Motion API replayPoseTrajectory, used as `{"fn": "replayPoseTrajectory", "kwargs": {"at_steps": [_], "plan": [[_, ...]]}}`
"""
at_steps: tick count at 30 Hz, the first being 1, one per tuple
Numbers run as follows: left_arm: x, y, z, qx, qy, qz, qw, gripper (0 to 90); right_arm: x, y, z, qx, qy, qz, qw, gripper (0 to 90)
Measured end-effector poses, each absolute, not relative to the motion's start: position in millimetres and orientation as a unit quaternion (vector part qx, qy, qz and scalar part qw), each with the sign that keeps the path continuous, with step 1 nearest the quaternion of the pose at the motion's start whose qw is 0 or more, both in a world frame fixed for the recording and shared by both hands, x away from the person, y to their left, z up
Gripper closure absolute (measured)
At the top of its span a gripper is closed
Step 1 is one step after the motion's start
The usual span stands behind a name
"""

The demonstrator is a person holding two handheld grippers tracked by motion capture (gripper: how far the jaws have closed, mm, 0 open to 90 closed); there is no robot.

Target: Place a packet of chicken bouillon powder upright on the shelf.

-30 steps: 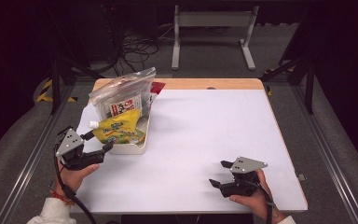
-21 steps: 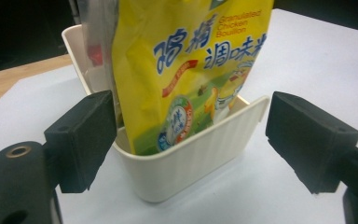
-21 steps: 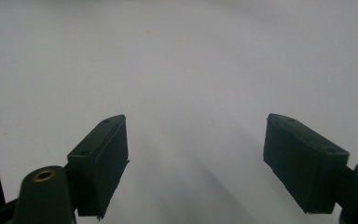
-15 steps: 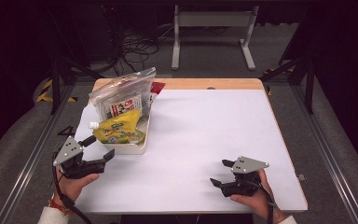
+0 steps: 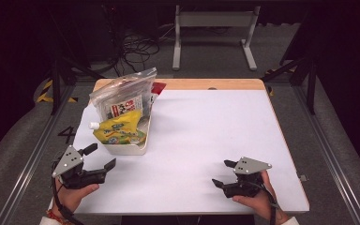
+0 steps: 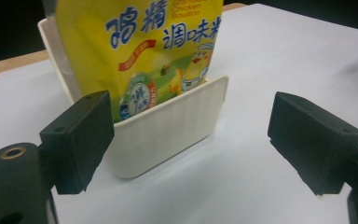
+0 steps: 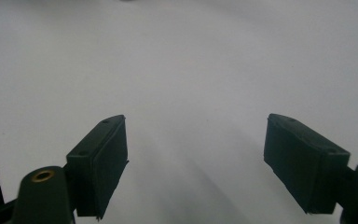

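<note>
A white tray (image 5: pixel 124 149) stands on the left of the white table top (image 5: pixel 206 131). In it a yellow stock pouch (image 5: pixel 119 129) with a white cap leans against a clear zip bag (image 5: pixel 122 96) of packets. My left gripper (image 5: pixel 102 155) hovers just in front of the tray, apart from it. Its jaws have just been opening and stand open with nothing between them. In the left gripper view the yellow pouch (image 6: pixel 140 51) rises above the tray wall (image 6: pixel 168 135), beyond my left gripper (image 6: pixel 191 121). My right gripper (image 5: pixel 219 172) rests open near the front right, and the right gripper (image 7: pixel 196 135) faces bare table.
A red packet (image 5: pixel 158 87) lies behind the tray at the table's wooden far edge (image 5: pixel 206 83). Metal rails run along both sides on the floor. A grey stand (image 5: pixel 211 28) is beyond the table.
My left gripper has drawn back from the pouch and tray toward the table's near edge, and its jaws have spread wider. The right gripper has stayed put.
</note>
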State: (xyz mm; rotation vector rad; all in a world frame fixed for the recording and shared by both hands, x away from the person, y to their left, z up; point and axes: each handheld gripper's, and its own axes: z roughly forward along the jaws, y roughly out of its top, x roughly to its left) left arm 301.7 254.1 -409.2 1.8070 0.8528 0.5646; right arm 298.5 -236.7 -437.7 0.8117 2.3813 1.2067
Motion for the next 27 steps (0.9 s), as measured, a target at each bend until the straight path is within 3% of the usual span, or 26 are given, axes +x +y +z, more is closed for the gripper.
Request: {"fn": "replayPoseTrajectory", "kwargs": {"at_steps": [27], "plan": [[296, 209, -415, 0.782, 0.302, 0.212, 0.503, 15.4, 295, -258, -426, 0.302, 0.831, 0.413, 0.22, 20.5]]}}
